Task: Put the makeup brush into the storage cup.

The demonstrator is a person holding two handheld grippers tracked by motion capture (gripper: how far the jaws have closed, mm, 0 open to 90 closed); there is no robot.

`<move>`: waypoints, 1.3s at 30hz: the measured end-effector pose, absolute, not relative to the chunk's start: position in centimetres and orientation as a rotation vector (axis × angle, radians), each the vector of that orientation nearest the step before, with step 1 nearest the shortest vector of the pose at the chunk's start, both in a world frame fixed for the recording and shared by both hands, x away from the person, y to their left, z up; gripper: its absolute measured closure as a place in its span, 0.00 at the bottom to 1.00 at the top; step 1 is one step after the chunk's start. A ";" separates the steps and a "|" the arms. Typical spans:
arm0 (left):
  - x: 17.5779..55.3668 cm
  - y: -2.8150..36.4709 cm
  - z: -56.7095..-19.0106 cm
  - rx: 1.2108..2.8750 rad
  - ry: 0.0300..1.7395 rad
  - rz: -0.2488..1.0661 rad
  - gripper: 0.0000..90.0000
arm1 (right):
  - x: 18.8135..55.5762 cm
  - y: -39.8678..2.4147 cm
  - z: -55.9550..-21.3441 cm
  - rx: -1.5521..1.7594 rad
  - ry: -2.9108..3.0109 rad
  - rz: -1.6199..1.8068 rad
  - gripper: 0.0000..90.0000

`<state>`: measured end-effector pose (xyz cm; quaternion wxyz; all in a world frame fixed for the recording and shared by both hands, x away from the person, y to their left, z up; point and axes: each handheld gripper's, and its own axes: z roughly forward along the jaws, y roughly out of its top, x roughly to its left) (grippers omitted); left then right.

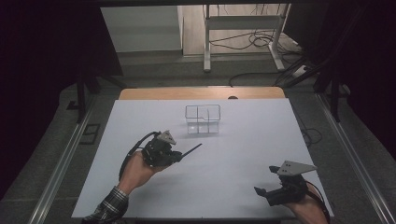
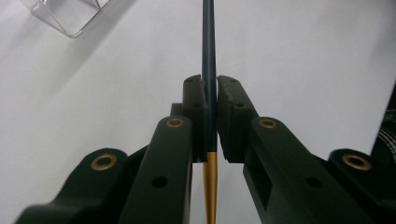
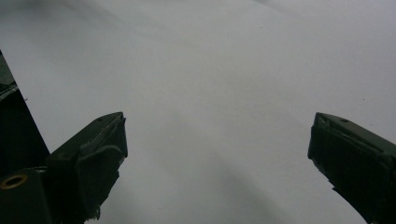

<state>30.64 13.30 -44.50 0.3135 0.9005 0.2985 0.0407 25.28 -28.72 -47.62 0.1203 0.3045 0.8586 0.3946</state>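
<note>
The left gripper is seen in the high view above the white table, closed on a thin dark pen that projects from the jaws toward the clear divided organizer. The organizer is placed nearer the far edge of the table, apart from the pen tip, and its compartments appear empty. The right gripper is held near the table's near right corner, jaws spread and nothing between them, well apart from the organizer.

In the left gripper view, the left gripper is shown clamped on the pen: the dark barrel is pressed between the two pads, while a gold-coloured section extends back below the grip. A corner of the organizer is visible at the upper left, to one side of the line along which the pen points.

In the right gripper view, the right gripper is shown wide open over bare table surface.

The step in hand is judged to be the carrying of the pen to the organizer. For the next move, the pen tip must be brought over one compartment, tilted downward, and released only once it is inside the walls.
</note>
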 end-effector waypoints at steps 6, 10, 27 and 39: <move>29.9 14.1 -44.2 2.365 0.779 0.112 0.93 | 25.3 -28.6 -47.5 0.892 2.511 1.147 0.05; 29.4 14.5 -44.1 2.369 0.768 0.111 0.93 | 25.2 -28.5 -47.4 0.881 2.519 1.127 0.05; 27.5 15.1 -44.3 2.389 0.703 0.080 0.93 | 25.1 -26.6 -46.5 0.864 2.522 1.137 0.00; 27.0 13.6 -44.6 2.433 0.624 0.046 0.93 | 25.1 -23.9 -45.5 0.740 2.576 1.027 0.05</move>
